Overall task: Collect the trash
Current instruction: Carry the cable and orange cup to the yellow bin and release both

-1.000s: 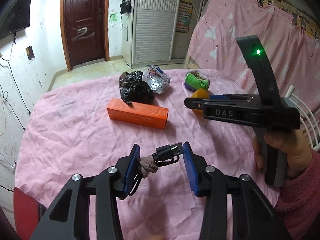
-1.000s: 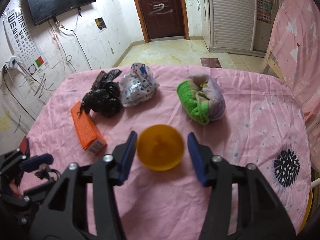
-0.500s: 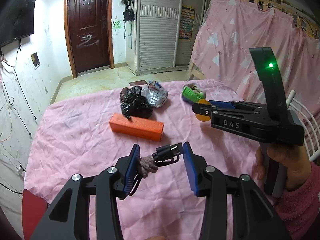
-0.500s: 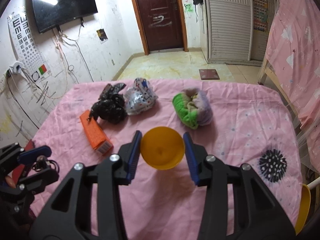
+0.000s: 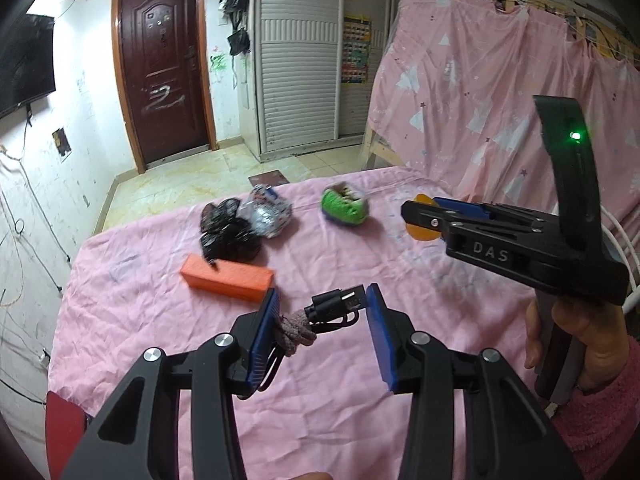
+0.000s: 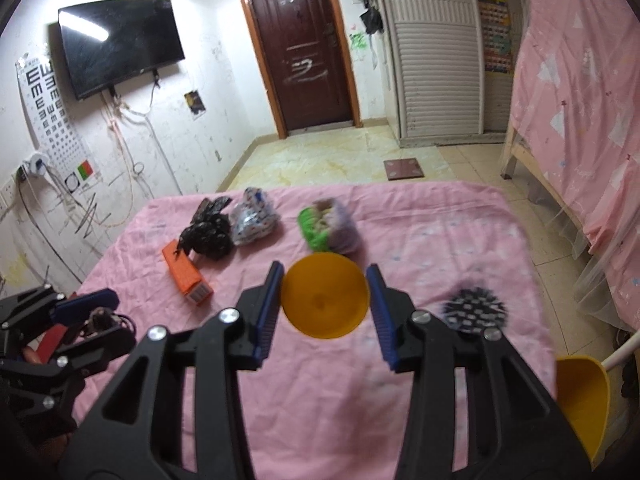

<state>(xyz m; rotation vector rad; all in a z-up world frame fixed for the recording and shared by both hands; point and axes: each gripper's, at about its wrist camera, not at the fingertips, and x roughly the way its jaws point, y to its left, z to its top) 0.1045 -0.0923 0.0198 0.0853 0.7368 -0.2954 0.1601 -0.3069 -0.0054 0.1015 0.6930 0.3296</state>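
Observation:
My left gripper (image 5: pixel 320 322) is shut on a bundled black USB cable (image 5: pixel 334 306) with a grey tie and holds it above the pink table (image 5: pixel 132 300). My right gripper (image 6: pixel 325 302) is shut on an orange round lid (image 6: pixel 324 300) and holds it above the table. The right gripper shows from the side in the left wrist view (image 5: pixel 430 216), and the left gripper shows at the lower left of the right wrist view (image 6: pixel 86 312). On the table lie an orange box (image 5: pixel 228 276), a black bag (image 5: pixel 228 236), a silvery wrapper (image 5: pixel 266 214) and a green and purple bundle (image 5: pixel 344 208).
A dark spiky print (image 6: pixel 474 312) marks the cloth at the right. A yellow dustpan (image 6: pixel 582 396) stands beyond the table's right edge. A pink curtain (image 6: pixel 580 92) hangs on the right. A red chair corner (image 5: pixel 64 424) is at the near left.
Both grippers have risen and pulled back from the table. The right gripper has closed on the orange lid and lifted it. The left still holds the cable.

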